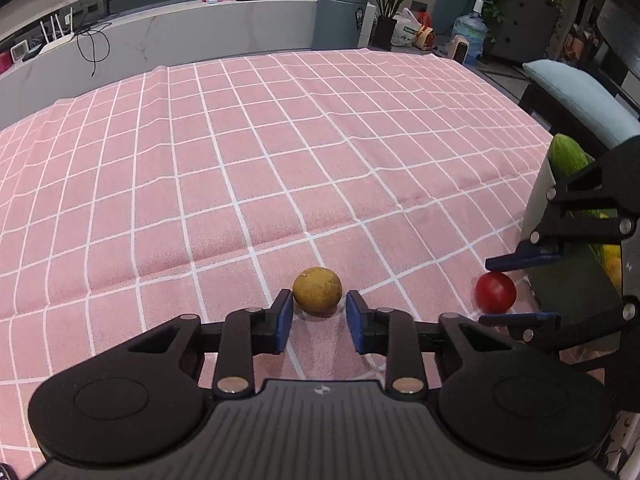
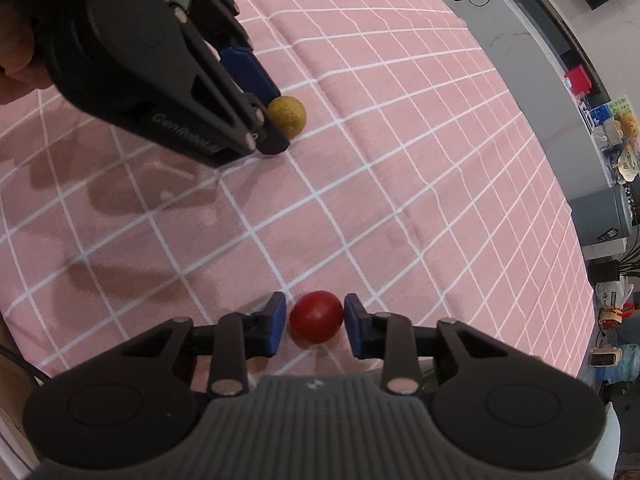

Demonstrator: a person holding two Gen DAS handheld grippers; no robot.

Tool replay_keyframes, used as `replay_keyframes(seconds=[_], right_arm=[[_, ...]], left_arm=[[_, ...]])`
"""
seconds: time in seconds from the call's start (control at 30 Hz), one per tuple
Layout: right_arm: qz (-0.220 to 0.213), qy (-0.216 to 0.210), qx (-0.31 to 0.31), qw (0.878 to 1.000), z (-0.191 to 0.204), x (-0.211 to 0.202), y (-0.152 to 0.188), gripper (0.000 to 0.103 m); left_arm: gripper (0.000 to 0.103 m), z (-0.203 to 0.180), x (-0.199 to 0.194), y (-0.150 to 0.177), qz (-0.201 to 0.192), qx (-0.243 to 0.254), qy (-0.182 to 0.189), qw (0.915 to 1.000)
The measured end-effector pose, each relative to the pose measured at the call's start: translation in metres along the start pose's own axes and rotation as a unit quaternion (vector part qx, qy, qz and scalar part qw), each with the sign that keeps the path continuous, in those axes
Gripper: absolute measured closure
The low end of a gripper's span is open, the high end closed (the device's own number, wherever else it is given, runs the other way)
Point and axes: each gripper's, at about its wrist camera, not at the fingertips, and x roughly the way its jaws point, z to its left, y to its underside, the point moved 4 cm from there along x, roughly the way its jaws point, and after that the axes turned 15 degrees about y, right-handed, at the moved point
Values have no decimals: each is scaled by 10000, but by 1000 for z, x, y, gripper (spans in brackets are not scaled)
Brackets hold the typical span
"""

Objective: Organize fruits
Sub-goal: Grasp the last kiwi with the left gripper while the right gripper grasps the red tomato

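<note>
A round yellow-brown fruit [image 1: 317, 290] lies on the pink checked tablecloth [image 1: 280, 160]. My left gripper [image 1: 318, 305] is open, its blue pads either side of the fruit's near edge, with small gaps. A red round fruit [image 2: 316, 317] lies on the cloth between the blue pads of my right gripper [image 2: 315, 314], which is open, close around it. In the left wrist view the red fruit [image 1: 496, 292] and right gripper [image 1: 520, 288] show at the right. The yellow-brown fruit [image 2: 287, 115] and left gripper [image 2: 276, 120] show in the right wrist view.
A grey container [image 1: 560, 248] stands at the table's right edge, holding a green cucumber [image 1: 568, 154] and yellow fruit. A chair with a blue cushion [image 1: 576, 92] is beyond it. A white counter [image 1: 180, 32] with clutter runs behind the table.
</note>
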Motion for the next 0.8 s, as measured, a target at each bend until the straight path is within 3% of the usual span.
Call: replay_keyframes(seconds=[0.3, 0.6, 0.8], right_arm=[[-79, 102, 115, 9999, -1, -7, 0, 79], [-546, 157, 932, 9940, -17, -47, 3, 80], [-975, 169, 1677, 9808, -29, -81, 15, 80]], left_arm=[[75, 0, -4, 2, -109, -92, -17, 9999], [75, -15, -28, 6, -302, -211, 187, 9991], [75, -35, -52, 3, -437, -129, 115, 9989]])
